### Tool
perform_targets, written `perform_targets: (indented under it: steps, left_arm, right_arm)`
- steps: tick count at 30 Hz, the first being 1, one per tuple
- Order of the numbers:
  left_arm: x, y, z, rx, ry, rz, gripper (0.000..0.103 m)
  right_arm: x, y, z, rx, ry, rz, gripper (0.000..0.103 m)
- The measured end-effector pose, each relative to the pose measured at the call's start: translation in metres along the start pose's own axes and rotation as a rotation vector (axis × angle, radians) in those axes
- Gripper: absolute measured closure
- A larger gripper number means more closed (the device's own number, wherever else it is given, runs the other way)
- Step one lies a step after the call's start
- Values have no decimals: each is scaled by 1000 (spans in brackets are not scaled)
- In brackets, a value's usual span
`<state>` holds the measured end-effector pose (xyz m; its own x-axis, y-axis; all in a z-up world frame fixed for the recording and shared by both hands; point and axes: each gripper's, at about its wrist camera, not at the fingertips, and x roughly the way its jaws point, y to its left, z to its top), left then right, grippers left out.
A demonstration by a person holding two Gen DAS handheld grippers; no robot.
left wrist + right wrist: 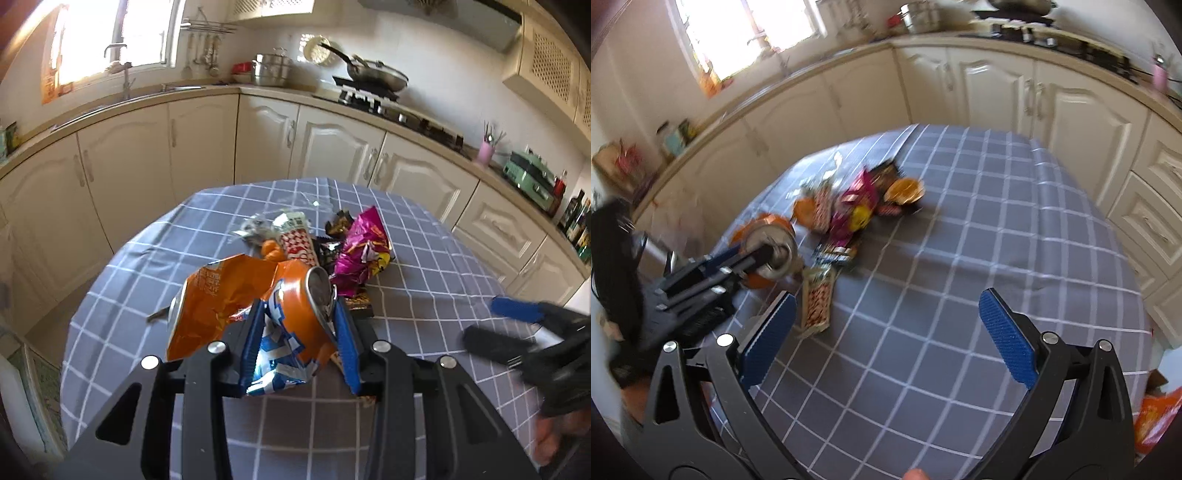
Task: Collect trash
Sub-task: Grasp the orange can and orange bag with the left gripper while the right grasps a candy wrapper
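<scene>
The can (295,314) is crushed and dented, orange with blue and white print, its silver top turned up and away; the left gripper (299,332) clamps it between blue pads, low over the near part of the bench (424,280). Beside it lies a torn orange bag (218,299), and beyond that a purple wrapper (364,245) amid other litter. The right gripper (886,332) hangs wide and empty above the checked cloth (960,240)

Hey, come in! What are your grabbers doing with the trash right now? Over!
Left gripper clamped on crushed orange can. Right gripper open, empty. Wrapper pile waiting on table. Nothing blocking.
</scene>
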<state>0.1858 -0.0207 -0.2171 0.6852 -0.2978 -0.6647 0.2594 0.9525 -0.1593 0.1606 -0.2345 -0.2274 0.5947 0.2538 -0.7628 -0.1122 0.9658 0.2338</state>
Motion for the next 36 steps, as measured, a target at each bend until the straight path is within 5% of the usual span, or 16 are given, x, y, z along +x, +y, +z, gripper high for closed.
perform_targets:
  steps: [6, 8, 10, 15, 36]
  left_arm:
    - [-31, 19, -7, -39, -42, 37, 67]
    - [-37, 26, -9, -54, -46, 47, 67]
    - [-40, 28, -12, -60, -44, 58, 67]
    - [-44, 32, -16, -73, -40, 55, 67]
    - [-65, -61, 12, 67, -115, -58, 67]
  right_arm:
    - [41, 34, -1, -107, 52, 28, 9]
    - [53, 45, -2, -138, 67, 28, 23]
    - [68, 55, -6, -183, 105, 6, 55]
    - [63, 60, -15, -227, 81, -20, 86]
    - [-62, -53, -8, 60, -163, 9, 89]
